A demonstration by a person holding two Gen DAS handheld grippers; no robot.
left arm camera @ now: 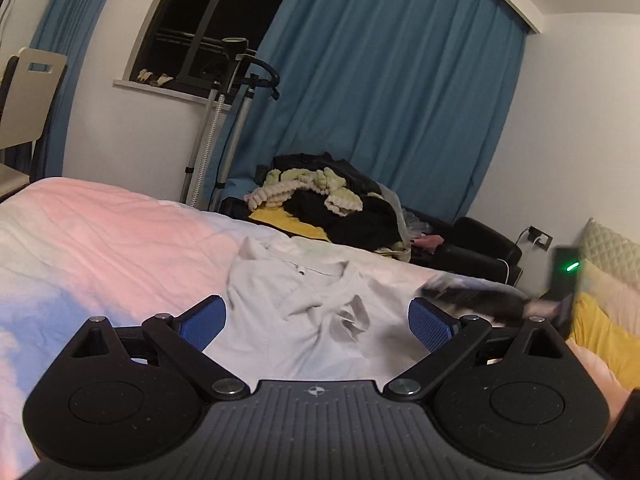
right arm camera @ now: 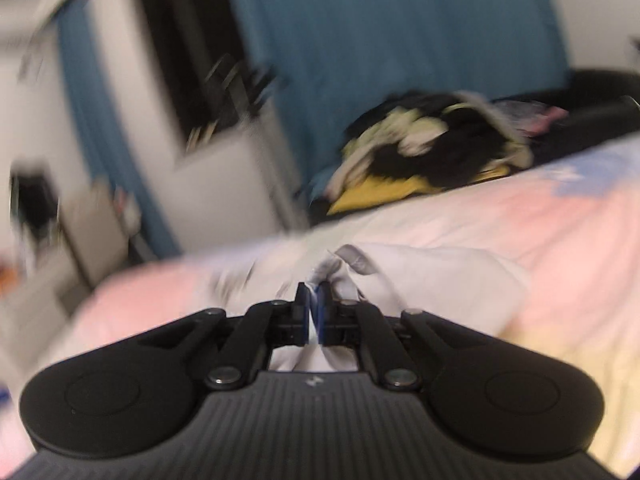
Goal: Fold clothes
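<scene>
Your right tool [right arm camera: 314, 300] is clamped tight on a pinch of the white shirt [left arm camera: 304, 312], which lies crumpled on the pink bed [left arm camera: 120, 232]; that grip on a fold of cloth looks meant to let you drag or lift one side over. Your left tool [left arm camera: 316, 320] hangs above the shirt with its blue pads [left arm camera: 202, 322] wide apart, holding nothing, likely ready to catch the opposite edge. The unfolded pile [left arm camera: 332, 200] waits at the bed's far side.

A rumpled white shirt [left arm camera: 304, 300] lies collar-up on the pink bedspread, one edge pinched.
</scene>
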